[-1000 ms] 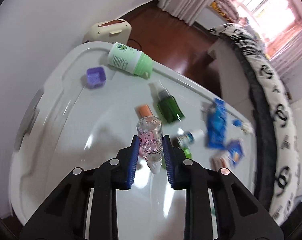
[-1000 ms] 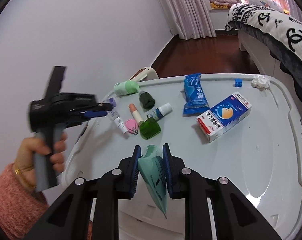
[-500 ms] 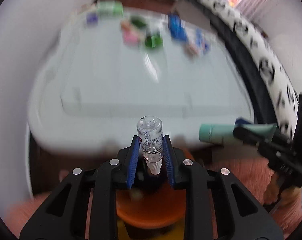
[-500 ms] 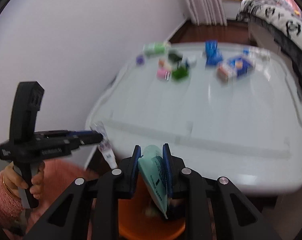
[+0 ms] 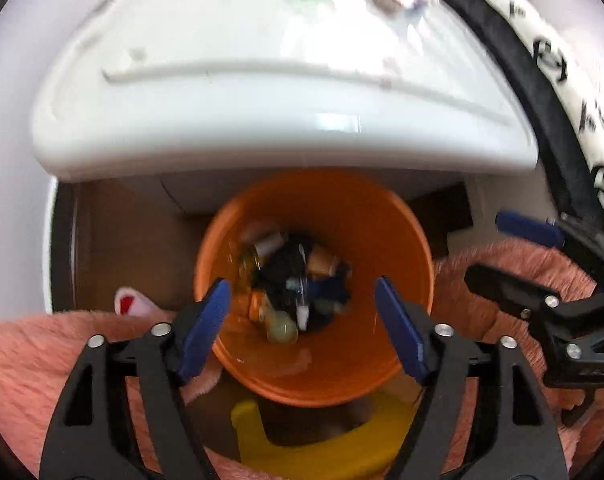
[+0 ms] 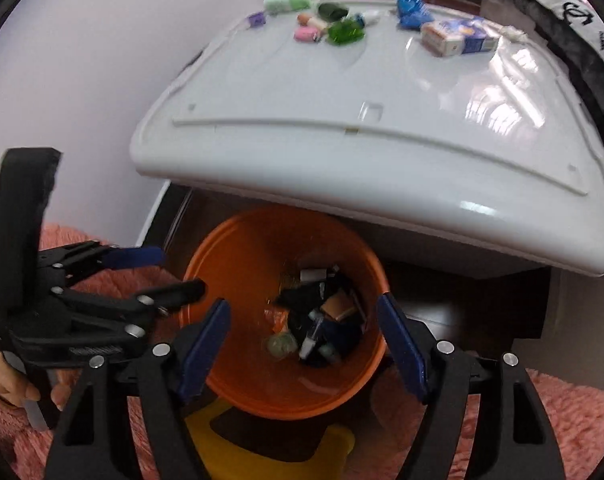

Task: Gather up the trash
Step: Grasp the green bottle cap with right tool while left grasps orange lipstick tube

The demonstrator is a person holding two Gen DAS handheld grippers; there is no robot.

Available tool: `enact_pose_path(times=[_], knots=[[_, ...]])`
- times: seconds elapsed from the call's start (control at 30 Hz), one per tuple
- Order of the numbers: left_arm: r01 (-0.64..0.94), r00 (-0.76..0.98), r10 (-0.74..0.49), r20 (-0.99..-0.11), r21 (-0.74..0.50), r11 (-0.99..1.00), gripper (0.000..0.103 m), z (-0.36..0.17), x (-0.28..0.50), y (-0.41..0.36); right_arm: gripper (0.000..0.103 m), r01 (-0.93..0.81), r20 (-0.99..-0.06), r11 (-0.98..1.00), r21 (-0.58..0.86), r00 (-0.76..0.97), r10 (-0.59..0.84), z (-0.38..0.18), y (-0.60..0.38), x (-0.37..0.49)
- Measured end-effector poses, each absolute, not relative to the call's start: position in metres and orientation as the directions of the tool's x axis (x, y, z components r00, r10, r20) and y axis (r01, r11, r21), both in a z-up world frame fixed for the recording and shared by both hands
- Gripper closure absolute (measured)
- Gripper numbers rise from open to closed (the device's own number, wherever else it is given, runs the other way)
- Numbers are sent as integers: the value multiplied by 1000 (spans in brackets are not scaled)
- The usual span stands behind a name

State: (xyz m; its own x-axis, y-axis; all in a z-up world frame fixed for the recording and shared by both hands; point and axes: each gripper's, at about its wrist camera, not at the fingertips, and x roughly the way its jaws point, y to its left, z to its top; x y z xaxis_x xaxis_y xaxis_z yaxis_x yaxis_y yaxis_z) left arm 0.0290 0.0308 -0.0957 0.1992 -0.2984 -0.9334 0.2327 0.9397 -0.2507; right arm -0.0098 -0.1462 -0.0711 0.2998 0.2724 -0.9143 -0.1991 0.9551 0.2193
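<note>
**Both tools let go over the orange bin**

The left tool (image 5: pixel 302 322) and right tool (image 6: pixel 304 330) have just been opening; their blue pads now stand wide apart with nothing between them. A second ago the left gripped a small clear bottle and the right a green sachet. Both pieces now seem to lie, blurred, in the orange bin (image 6: pixel 229 264) directly below the pads. More litter waits beyond, on the white tabletop (image 6: pixel 382 92).

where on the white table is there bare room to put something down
The near half of the white table is bare, from the raised ridge back to the clutter. It is crowded along the far edge: green bottle, pink item, blue packet, medicine box. The orange bin below already holds trash.
</note>
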Motion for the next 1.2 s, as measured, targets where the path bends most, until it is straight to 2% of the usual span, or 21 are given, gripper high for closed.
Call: enact_pose_path(times=[0.13,0.23,0.3,0.5,0.6,0.77,0.87,0.97,1.07,1.1,1.2], knots=[[212,297,-286,-911,-229,950,26,-65,52,42,28,-183,-890,958,219,364,274,-47,-154,6],[196,380,-239,-894,-174,965,26,-48,77,46,22,-153,-874,965,213,412,258,-30,-158,25],[174,430,-221,-875,-160,972,26,-37,95,51,21,-139,-857,964,226,442,264,-20,-160,46],[48,575,-130,-808,-126,991,22,-13,154,75,21,-134,-803,970,203,544,243,-11,-151,117],[35,602,-108,-791,-109,993,22,-9,169,84,12,-159,-775,980,122,601,194,-19,-139,159],[21,592,-156,-791,-178,984,22,-21,171,104,12,-258,-765,965,-44,630,133,-53,-111,227],[-6,562,-132,-817,-163,987,22,-35,177,113,12,-272,-773,954,-127,629,76,-79,-98,256],[-16,548,-147,-823,-185,983,22,-38,180,119,16,-288,-794,942,-172,607,40,-95,-90,278],[-10,543,-179,-820,-220,975,22,-39,181,120,41,-301,-830,934,-190,558,11,-107,-88,292],[-10,542,-177,-821,-217,976,22,-40,181,119,56,-303,-835,937,-176,550,21,-105,-90,292],[-3,538,-166,-826,-199,980,22,-43,181,116,57,-319,-847,941,-115,526,75,-98,-96,283]])
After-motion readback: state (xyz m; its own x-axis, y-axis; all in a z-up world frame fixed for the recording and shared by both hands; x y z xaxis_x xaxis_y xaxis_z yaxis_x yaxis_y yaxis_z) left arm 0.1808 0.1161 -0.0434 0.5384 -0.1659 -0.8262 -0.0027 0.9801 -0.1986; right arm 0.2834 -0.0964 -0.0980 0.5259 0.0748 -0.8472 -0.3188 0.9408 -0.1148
